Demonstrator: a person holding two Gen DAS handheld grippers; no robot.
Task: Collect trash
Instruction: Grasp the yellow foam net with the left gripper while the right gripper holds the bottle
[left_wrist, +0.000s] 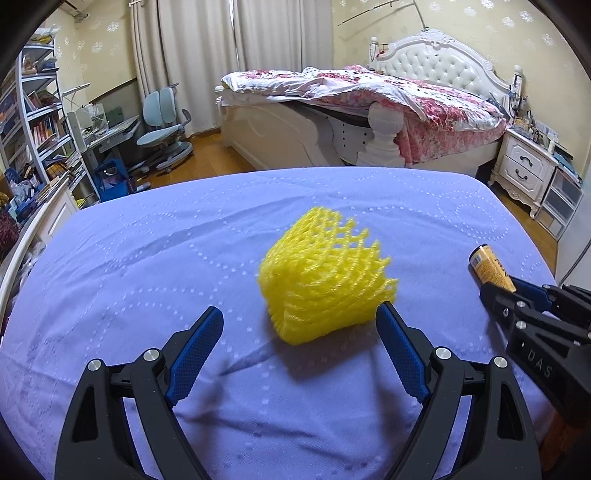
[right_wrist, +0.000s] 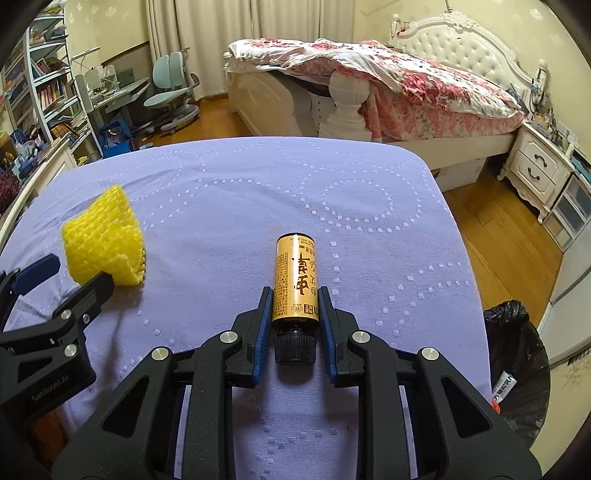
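The right gripper (right_wrist: 295, 299) is pinched on a small gold bottle (right_wrist: 295, 280), whose black cap points back toward the camera; the pads are pressed against both sides of the label, and the bottle lies along the purple cloth (right_wrist: 258, 192) covering the table. The left gripper (left_wrist: 299, 325) is spread wide, with nothing pressed between its pads; a yellow foam net (left_wrist: 325, 284) lies on the cloth just beyond them, its near edge reaching between the fingertips. The pick-up step is judged to be in hand: one piece is gripped, the other only framed. A black-lined bin (right_wrist: 517, 354) is seen off the table's right near edge. Next, the left jaws would have to be advanced and closed gently on the soft net, and the bottle lifted and carried to the bin.
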